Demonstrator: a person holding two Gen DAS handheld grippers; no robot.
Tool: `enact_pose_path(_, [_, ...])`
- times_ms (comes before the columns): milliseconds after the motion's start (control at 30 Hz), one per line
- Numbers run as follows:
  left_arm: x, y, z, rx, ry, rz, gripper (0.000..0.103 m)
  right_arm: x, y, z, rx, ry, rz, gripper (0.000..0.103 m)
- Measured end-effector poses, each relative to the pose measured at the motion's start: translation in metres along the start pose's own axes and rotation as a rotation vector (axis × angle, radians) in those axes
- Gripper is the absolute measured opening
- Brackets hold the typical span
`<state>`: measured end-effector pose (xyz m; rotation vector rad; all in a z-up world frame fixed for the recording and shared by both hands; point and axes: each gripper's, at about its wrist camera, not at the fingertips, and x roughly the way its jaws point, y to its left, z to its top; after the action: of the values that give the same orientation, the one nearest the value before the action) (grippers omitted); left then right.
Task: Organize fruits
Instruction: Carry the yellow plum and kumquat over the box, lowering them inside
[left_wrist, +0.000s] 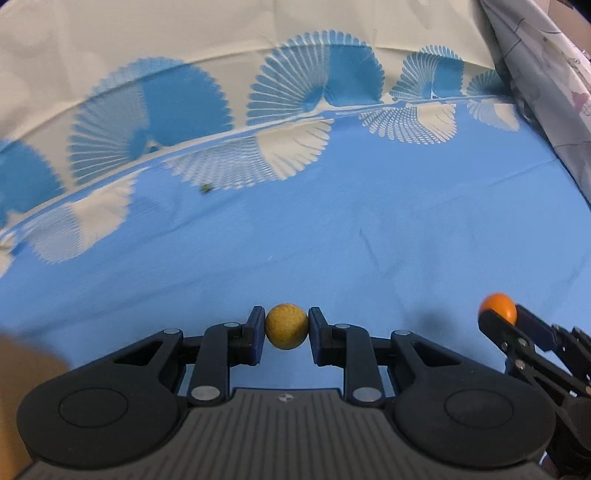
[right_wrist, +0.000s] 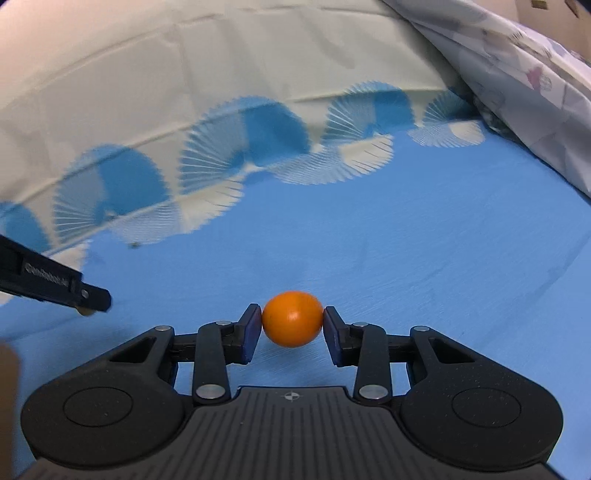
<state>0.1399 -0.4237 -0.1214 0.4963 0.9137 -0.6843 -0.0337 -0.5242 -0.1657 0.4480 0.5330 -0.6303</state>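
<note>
Now, left gripper (left_wrist: 286, 331): clamped on a rough yellow-brown fruit (left_wrist: 286, 326).
Right gripper (right_wrist: 292, 325): clamped on a smooth orange fruit (right_wrist: 292, 319).
Beneath both: blue patterned cloth (left_wrist: 332, 229).

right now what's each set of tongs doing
left tongs: closed on the rough yellow-brown fruit
right tongs: closed on the smooth orange fruit
</note>
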Motion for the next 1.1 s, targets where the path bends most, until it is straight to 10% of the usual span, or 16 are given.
enact_pose_path(167, [-0.073,0.025,-0.041,-0.024,-0.032,0.014,0.027,-0.063,0.04,-0.008,-0.021,-0.011,0.074,0.037])
enact_pose_path(400, [-0.153,0.071,-0.097,-0.098,-0.055,0.049,0.027,-0.142,0.109,-0.034,-0.149,-0.082,0.175,0.008])
enact_pose_path(500, [-0.144,0.083,-0.108,-0.107,-0.01,0.082,0.027,-0.103,0.141,-0.056,-0.372,-0.097,0.138,0.003])
enact_pose_path(600, [-0.135,0.096,-0.116,-0.126,0.05,0.092,0.027,-0.076,0.107,-0.05,-0.176,0.02,0.114,0.004])
enact_pose_path(700, [-0.132,0.107,-0.116,-0.125,0.043,0.09,0.027,-0.085,0.075,-0.047,-0.136,0.021,0.112,0.013])
enact_pose_path(833, [-0.127,0.121,-0.108,-0.191,0.027,0.077,0.027,-0.094,0.067,-0.054,-0.102,0.116,0.194,0.061])
enact_pose_path(1100, [-0.145,0.15,-0.104,-0.211,0.007,0.125,0.027,-0.073,0.175,-0.098,-0.408,0.296,0.527,0.063])
